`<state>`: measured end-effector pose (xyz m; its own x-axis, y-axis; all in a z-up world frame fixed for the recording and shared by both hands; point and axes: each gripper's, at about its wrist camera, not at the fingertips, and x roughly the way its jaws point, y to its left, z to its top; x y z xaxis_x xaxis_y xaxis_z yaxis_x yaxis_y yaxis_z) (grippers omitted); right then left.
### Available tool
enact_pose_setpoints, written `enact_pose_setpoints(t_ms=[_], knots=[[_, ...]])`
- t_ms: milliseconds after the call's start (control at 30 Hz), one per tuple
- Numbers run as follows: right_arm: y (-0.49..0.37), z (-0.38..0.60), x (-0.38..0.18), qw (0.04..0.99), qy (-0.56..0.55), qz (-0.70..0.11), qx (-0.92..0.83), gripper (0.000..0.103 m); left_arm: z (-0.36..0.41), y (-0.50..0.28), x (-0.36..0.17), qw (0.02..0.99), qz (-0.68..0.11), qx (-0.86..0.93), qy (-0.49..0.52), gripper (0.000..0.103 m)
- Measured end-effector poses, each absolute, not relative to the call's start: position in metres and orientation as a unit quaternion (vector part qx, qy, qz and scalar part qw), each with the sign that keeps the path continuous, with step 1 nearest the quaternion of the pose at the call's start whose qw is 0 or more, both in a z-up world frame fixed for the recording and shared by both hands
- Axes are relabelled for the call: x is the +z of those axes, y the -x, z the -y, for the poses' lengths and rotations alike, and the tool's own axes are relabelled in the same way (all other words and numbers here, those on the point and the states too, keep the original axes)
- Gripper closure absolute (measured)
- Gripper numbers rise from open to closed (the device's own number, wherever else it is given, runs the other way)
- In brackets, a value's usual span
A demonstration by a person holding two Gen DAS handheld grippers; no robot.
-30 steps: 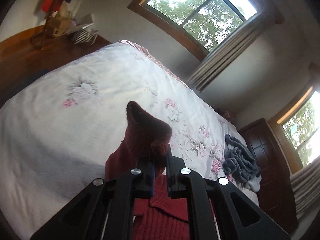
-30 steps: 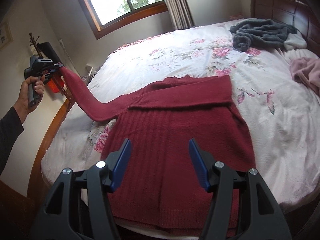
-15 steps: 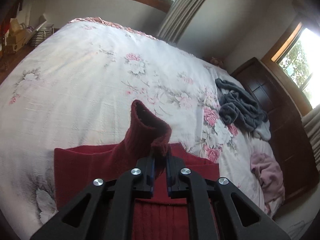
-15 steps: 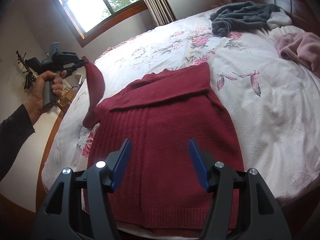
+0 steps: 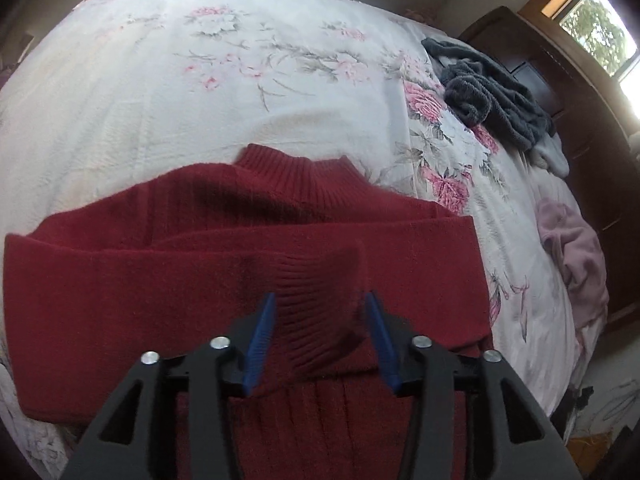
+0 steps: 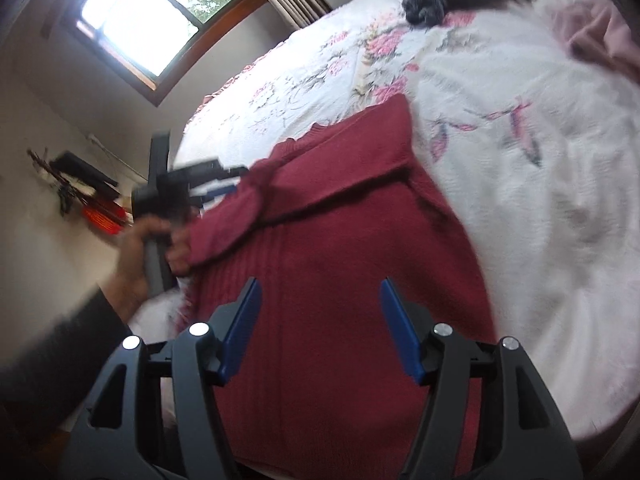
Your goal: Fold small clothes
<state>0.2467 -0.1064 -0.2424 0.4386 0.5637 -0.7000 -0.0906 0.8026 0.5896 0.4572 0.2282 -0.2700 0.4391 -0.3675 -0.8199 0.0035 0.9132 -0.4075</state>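
A dark red knit sweater (image 5: 168, 248) lies flat on the floral bed cover (image 5: 200, 80), collar toward the far side. Its left sleeve is folded across the chest, and the ribbed cuff (image 5: 320, 332) rests between the spread fingers of my left gripper (image 5: 321, 296), which is open. In the right wrist view, the sweater (image 6: 340, 260) fills the middle, with both sleeves folded over the chest. My right gripper (image 6: 320, 282) hovers open over the sweater's lower body and holds nothing. A hand (image 6: 140, 256) holds the left gripper (image 6: 224, 180) at the sweater's left shoulder.
A crumpled grey garment (image 5: 492, 96) and a pink garment (image 5: 572, 248) lie on the bed's right side, by the dark wooden headboard (image 5: 580, 92). A window (image 6: 152, 20) and a wall with cluttered items (image 6: 80, 184) stand left of the bed.
My left gripper carried the raised sleeve in over the sweater's chest, lowered it and opened, so the cuff now lies loose. My right gripper stayed open and shifted closer over the sweater.
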Motion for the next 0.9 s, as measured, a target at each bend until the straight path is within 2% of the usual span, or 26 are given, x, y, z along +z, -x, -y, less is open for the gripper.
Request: enact_pose_setpoints(t_ms=[133,267,367,500,667,700,733,767,833,900], knots=[[-0.337,0.089,-0.275,0.726,-0.335,-0.54,0.264,0.038,-0.271,-0.397,-0.285,0.812,-0.512,-0.084,0.269,0.045],[-0.424,0.042,-0.32,0.67,-0.359,-0.582,0.288,0.042,-0.282,-0.322,-0.302,0.804,-0.519,-0.075,0.281,0.045],[-0.471,0.009,-0.358,0.63,-0.372,-0.62,0.284,0.047,-0.286,-0.266,-0.319,0.791,-0.527,-0.071,0.303,0.041],[-0.498,-0.026,-0.386,0.612,-0.343,-0.659,0.27,0.047,-0.292,-0.216,-0.34,0.766,-0.541,-0.068,0.339,0.04],[-0.503,-0.046,-0.388,0.622,-0.316,-0.67,0.254,0.048,-0.293,-0.201,-0.359,0.751,-0.55,-0.074,0.358,0.038],[-0.505,-0.048,-0.388,0.62,-0.318,-0.67,0.255,0.056,-0.294,-0.202,-0.36,0.749,-0.55,-0.074,0.362,0.038],[-0.505,-0.052,-0.388,0.618,-0.318,-0.671,0.258,0.069,-0.295,-0.202,-0.362,0.746,-0.55,-0.075,0.367,0.038],[-0.506,-0.056,-0.386,0.621,-0.311,-0.672,0.257,0.075,-0.295,-0.203,-0.363,0.745,-0.551,-0.076,0.369,0.037],[-0.505,-0.061,-0.377,0.635,-0.29,-0.67,0.253,0.097,-0.295,-0.204,-0.366,0.743,-0.553,-0.075,0.369,0.037],[-0.507,-0.064,-0.357,0.65,-0.278,-0.658,0.26,0.097,-0.295,-0.202,-0.366,0.743,-0.554,-0.075,0.368,0.037]])
